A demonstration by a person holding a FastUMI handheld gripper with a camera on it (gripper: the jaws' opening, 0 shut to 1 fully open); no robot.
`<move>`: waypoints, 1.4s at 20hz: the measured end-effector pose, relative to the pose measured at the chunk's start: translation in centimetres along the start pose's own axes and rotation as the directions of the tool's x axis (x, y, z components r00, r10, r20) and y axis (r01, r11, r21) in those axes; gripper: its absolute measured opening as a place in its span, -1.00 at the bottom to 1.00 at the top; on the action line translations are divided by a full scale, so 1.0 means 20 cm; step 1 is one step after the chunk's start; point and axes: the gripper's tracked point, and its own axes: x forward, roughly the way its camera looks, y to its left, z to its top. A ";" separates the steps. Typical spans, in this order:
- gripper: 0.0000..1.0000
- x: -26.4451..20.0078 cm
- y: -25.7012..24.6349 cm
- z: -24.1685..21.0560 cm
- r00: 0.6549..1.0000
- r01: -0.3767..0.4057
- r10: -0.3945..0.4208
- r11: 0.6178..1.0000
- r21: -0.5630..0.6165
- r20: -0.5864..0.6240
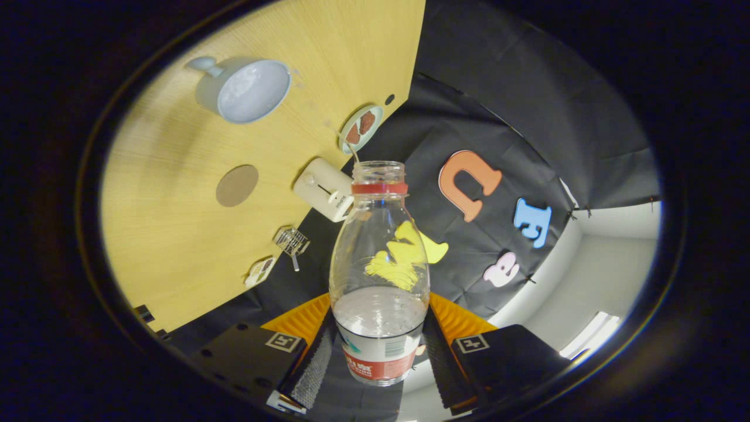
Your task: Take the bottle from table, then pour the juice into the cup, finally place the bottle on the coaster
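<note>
The jaws pinch the bottle (379,275), lifted and tilted; cup (249,91) and coaster (237,185) lie beyond; pouring and placing seem left.

Pale wooden tabletop (164,193) occupies the upper left of the frame; black cloth wall (498,105) spans the centre and upper right; white room wall (609,258) and bright light strip (592,334) at lower right.
</note>
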 end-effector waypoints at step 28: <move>0.62 -0.05 0.25 0.03 0.992 -0.124 0.090 0.574 0.810 0.089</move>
